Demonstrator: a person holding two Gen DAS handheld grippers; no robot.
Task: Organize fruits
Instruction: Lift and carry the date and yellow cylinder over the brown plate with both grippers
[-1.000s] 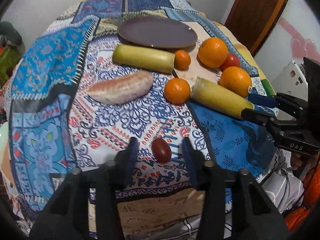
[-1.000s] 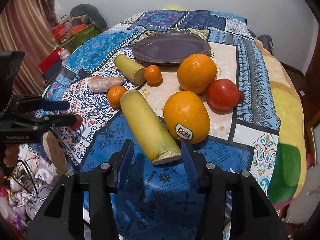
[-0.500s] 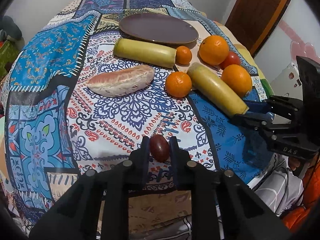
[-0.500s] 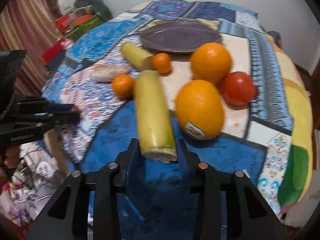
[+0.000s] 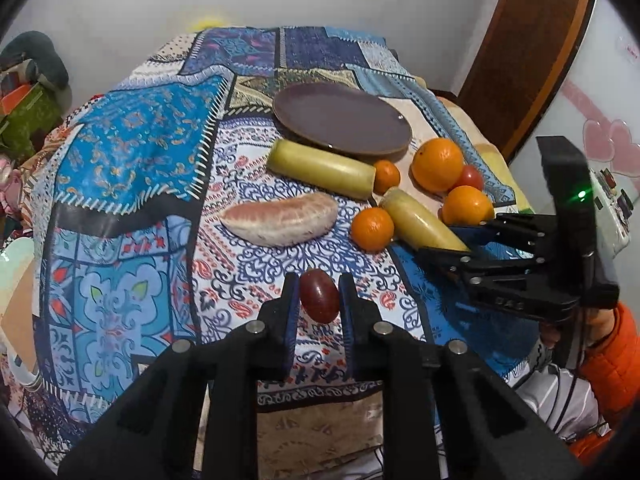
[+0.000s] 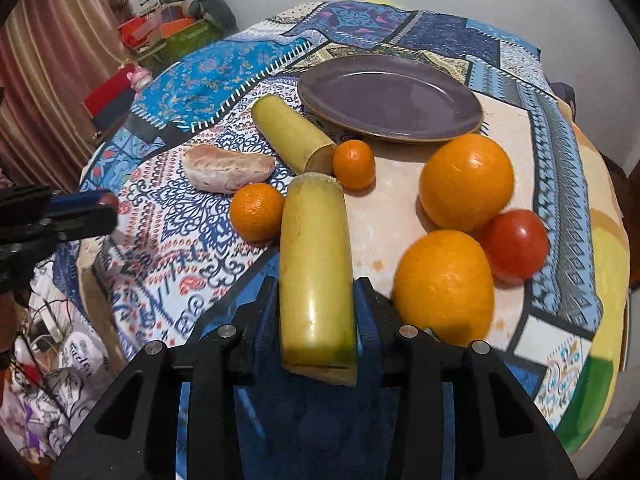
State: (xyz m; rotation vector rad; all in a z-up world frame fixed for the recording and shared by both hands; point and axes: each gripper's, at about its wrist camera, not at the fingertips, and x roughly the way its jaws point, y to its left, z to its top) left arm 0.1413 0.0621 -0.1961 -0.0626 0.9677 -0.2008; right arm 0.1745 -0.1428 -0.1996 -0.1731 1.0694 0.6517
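My left gripper [image 5: 319, 300] is clamped on a small dark-red fruit [image 5: 319, 295], which sits between the pads near the front edge of the table; I cannot tell whether it is off the cloth [image 5: 132, 152]. My right gripper [image 6: 316, 312] is clamped on the near end of a yellow-green stalk [image 6: 315, 256], whose far end points toward the plate [image 6: 390, 96]. The plate is bare; I judge nothing has been sorted onto it. Left on the cloth: a second stalk [image 6: 292, 134] just beside the plate rim, a peeled pomelo segment [image 6: 228, 168] to its left, two small mandarins [image 6: 256, 211] flanking the held stalk's far end, and to the right two large oranges [image 6: 466, 182] with a tomato [image 6: 516, 245] touching both. My assessment: the task is at its start, with two items gripped, none placed, and seven lying loose.
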